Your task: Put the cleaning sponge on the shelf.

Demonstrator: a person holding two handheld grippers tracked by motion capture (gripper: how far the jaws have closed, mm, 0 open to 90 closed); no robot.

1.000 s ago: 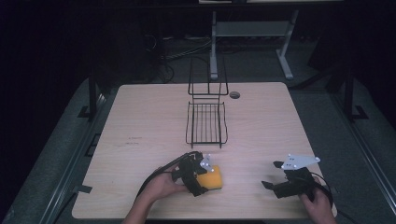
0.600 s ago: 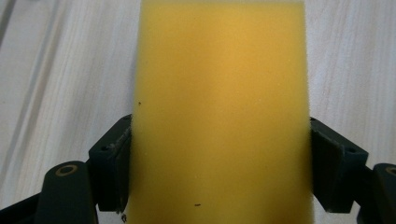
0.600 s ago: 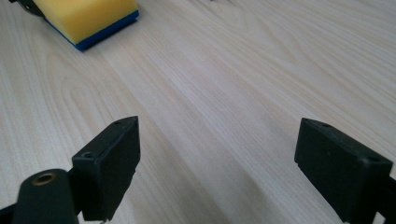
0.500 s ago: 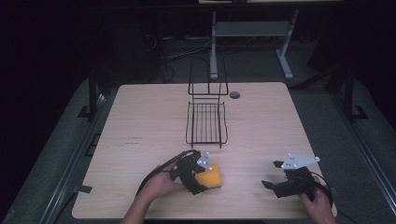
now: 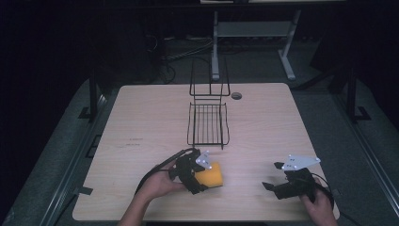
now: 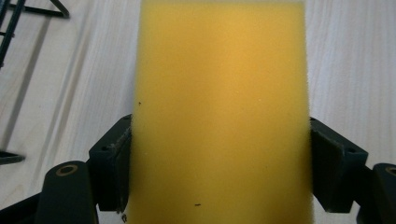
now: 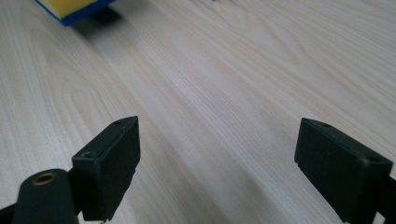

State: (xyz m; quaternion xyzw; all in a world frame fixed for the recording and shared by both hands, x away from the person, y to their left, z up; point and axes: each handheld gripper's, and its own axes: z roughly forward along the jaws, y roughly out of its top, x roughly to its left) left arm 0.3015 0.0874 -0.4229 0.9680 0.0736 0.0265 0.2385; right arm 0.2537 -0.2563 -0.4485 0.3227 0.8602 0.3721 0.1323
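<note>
Sponge [image 5: 214, 174]: yellow, blue underlayer seen in right gripper view [image 7: 70, 10]. Since a second ago, shifted slightly toward wire rack [image 5: 207, 123], low over table [image 5: 141, 117]; reads as lift begun, transport to rack likely next. Left gripper [image 5: 201, 175] clamped on sponge, one jaw on each long side, sponge projecting forward past the pads. Right gripper [image 5: 272, 176] unchanged at near right, jaws wide apart, nothing between, well apart from sponge.

We hold two black grippers, the left gripper [image 5: 203, 176] and right gripper [image 5: 272, 176], each topped by a grey three-cornered plate, trailing black cables; blocky black jaws show small screw holes and brass-ringed pivots.
</note>
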